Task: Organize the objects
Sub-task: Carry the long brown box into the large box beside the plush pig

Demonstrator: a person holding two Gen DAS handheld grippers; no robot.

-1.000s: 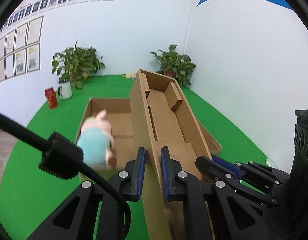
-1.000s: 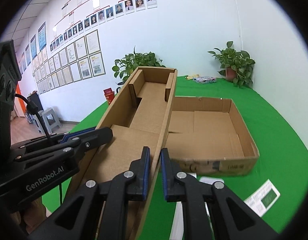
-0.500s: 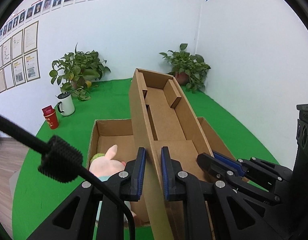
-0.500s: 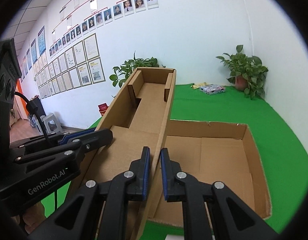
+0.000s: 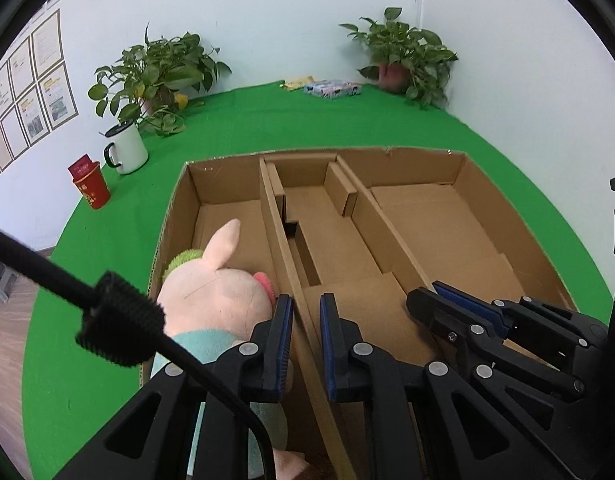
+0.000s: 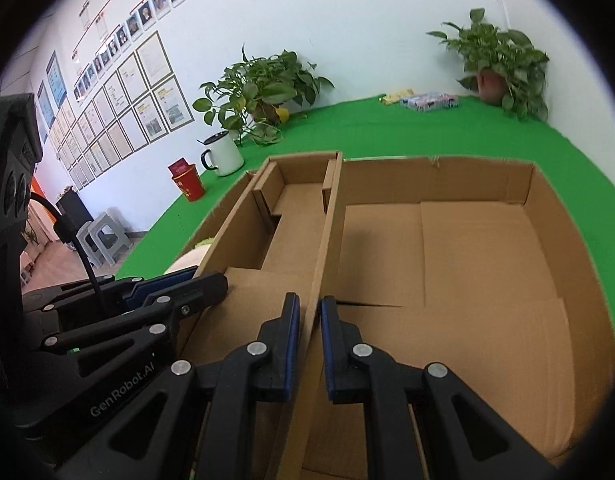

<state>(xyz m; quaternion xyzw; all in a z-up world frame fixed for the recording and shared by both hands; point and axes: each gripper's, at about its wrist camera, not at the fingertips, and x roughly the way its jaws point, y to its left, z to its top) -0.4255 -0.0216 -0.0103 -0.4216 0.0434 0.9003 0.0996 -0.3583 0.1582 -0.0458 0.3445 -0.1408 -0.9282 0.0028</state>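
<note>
A narrow cardboard insert (image 5: 331,240) (image 6: 295,216) now sits down inside a large shallow cardboard box (image 5: 503,208) (image 6: 523,184) on the green table. My left gripper (image 5: 305,312) is shut on the insert's left wall. My right gripper (image 6: 306,312) is shut on its right wall and also shows in the left wrist view (image 5: 439,300). A pink pig plush (image 5: 215,296) in a teal shirt lies in the box's left section, against my left gripper. The right section of the box holds nothing.
A white mug (image 5: 125,148) and a red cup (image 5: 91,186) stand left of the box. Two potted plants (image 5: 159,76) (image 5: 407,54) stand by the back wall, with small packets (image 5: 331,88) between them. Stools (image 6: 103,238) stand on the floor to the left.
Both grippers have lowered the insert from above the box down into it and tipped it level. The plush now lies beside the insert's left wall.
</note>
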